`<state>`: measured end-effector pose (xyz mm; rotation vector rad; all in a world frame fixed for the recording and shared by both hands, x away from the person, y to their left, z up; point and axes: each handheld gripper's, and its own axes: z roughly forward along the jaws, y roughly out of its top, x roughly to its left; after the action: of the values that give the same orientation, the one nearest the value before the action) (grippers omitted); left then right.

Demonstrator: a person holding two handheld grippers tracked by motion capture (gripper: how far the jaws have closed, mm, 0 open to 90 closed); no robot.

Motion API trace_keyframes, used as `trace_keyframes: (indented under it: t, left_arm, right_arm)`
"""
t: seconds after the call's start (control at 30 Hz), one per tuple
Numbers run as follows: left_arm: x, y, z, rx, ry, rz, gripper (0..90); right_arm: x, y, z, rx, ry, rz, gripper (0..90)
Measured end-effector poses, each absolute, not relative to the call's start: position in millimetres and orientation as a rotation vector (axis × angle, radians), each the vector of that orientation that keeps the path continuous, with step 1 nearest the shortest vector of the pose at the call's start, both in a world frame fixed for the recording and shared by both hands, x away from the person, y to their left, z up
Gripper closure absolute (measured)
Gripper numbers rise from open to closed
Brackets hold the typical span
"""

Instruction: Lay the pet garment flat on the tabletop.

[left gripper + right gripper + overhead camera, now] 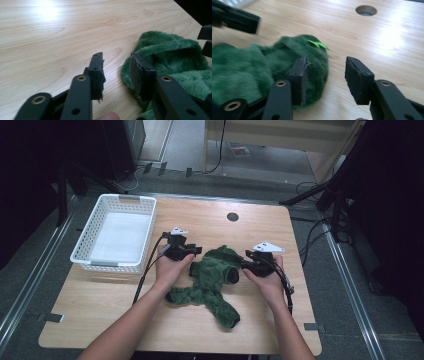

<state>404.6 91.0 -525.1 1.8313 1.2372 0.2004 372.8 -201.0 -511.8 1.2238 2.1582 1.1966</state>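
A white basket [114, 233] stands empty at the table's left. The left gripper [116, 62], jaws wide, holds nothing beside the green plush garment [215, 277] lying mid-table. The right gripper [325, 72], jaws also wide, flanks its other edge. Nothing looks grasped yet.

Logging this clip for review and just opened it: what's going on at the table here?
A person holds a pair of tongs in each hand over a green plush garment lying on the wooden table. The left tongs and the right tongs are both open, each at an edge of the fabric, gripping nothing yet. A white basket sits at the table's far left with nothing visible inside.
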Motion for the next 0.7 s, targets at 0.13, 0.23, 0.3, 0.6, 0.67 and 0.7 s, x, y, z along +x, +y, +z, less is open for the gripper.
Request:
trace_keyframes:
  t: [0.13,0.23,0.3,0.6,0.67,0.7]
  left_arm:
    - [408.6,83.7,-527.3,1.844,1.231,0.202,57.6]
    - [412.1,74.3,-528.0,1.838,1.208,0.211,64.7]
    - [412.8,65.4,-528.2,1.840,1.190,0.205,67.3]
    - [418.2,52.2,-516.5,1.874,1.185,0.257,71.2]
    - [420.0,47.4,-516.4,1.894,1.159,0.239,71.0]
    - [421.1,43.6,-517.5,1.919,1.141,0.216,70.6]
  right_arm:
    - [366.6,-209.3,-498.0,1.230,2.125,1.364,62.5]
    - [370.9,-210.1,-489.9,1.290,2.049,1.447,81.7]
    - [378.7,-201.1,-489.9,1.327,2.040,1.417,84.2]
    - [390.8,-156.5,-523.9,1.397,2.166,1.159,81.8]
    - [388.4,-156.9,-531.2,1.394,2.196,1.130,81.8]
    - [388.1,-157.4,-534.5,1.396,2.208,1.121,81.8]
